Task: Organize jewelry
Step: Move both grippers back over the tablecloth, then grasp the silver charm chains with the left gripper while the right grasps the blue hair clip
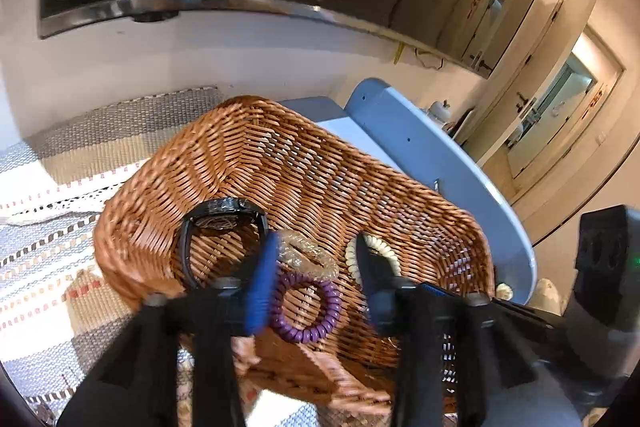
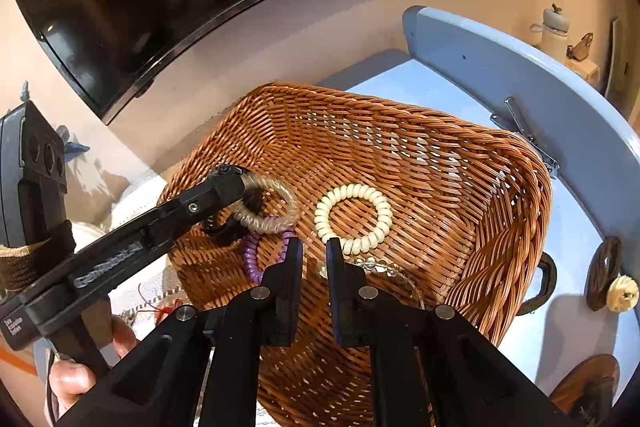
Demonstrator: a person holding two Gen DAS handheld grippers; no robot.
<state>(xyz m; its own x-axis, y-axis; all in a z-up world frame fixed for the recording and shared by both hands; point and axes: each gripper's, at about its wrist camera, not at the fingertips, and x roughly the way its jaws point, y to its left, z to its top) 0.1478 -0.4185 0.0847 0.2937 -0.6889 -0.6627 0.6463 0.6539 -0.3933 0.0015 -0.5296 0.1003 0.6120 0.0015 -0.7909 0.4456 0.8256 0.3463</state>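
Over the basket [image 2: 460,163], left gripper [image 1: 316,263] gapes empty, right gripper [image 2: 314,255] nearly clenched on nothing visible — next, fetch another piece.

Two handheld black plastic grippers

The left gripper [image 1: 316,263] carries blue ribbed pads [image 1: 262,283] on black fingers; the right gripper [image 2: 314,259] has silver pivot pins [image 2: 260,293]; white lettering marks the arm at the right-wrist frame's lower left.

Basket [image 2: 460,163] on table [image 2: 576,235], watch [image 1: 224,219] and three coil bands [image 2: 354,217] inside
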